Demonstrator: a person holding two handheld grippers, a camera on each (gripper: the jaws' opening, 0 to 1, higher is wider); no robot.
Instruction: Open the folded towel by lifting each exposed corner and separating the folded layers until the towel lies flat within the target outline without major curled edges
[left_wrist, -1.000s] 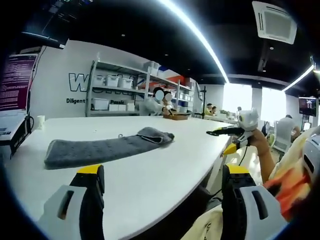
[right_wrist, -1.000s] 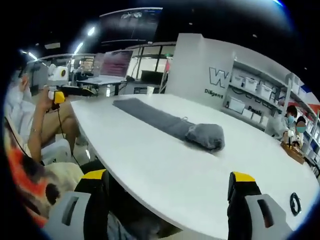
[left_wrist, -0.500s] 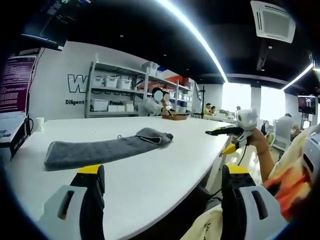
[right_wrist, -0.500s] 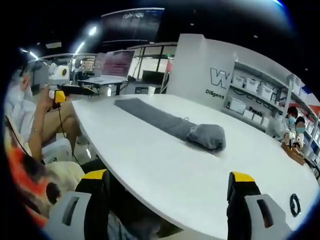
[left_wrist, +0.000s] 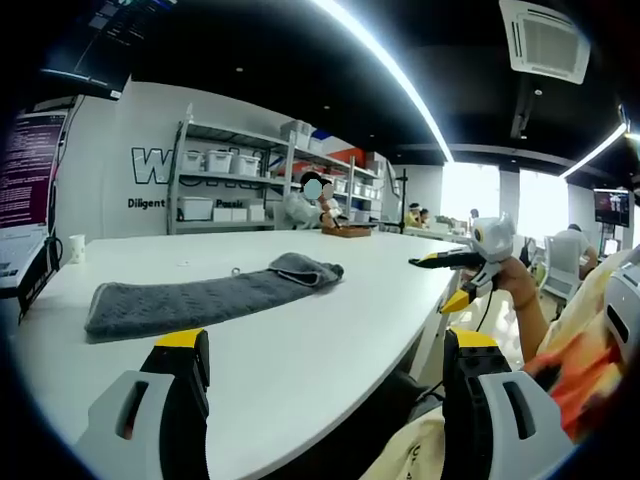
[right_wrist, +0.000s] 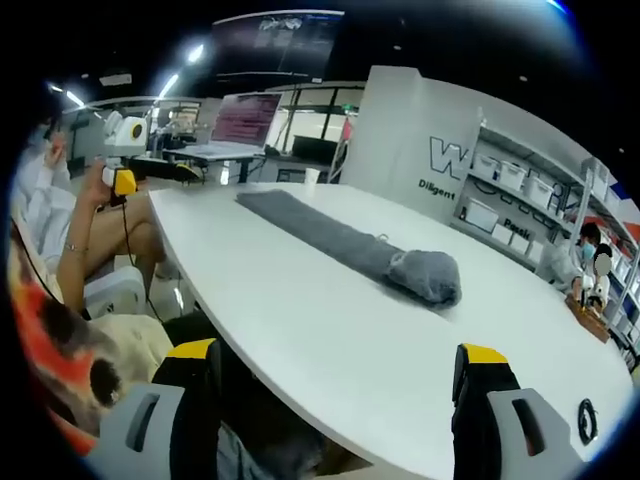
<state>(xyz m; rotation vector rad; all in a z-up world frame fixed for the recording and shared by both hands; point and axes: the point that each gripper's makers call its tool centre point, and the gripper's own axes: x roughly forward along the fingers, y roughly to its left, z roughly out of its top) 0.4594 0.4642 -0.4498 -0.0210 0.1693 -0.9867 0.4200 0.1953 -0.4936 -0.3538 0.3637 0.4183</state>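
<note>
A grey towel (left_wrist: 200, 298) lies folded into a long narrow strip on the white table (left_wrist: 330, 320). Its far end is bunched into a thicker lump (right_wrist: 432, 277). In the left gripper view my left gripper (left_wrist: 325, 340) is held open over the table's near edge, short of the towel, with nothing between its jaws. My right gripper (right_wrist: 335, 352) is likewise open and empty at the table's edge. Each gripper also appears in the other's view, held in a hand off the table: the right gripper (left_wrist: 447, 278) and the left gripper (right_wrist: 150, 172).
A white cup (left_wrist: 77, 245) stands at the table's far left. A black cable ring (right_wrist: 587, 420) lies near the right edge. A wooden tray (left_wrist: 345, 232) and seated people are at the far end. Shelves with bins (left_wrist: 225, 185) line the wall.
Both views have shifted slightly with the hands. The towel lies as before, and both grippers remain open.
</note>
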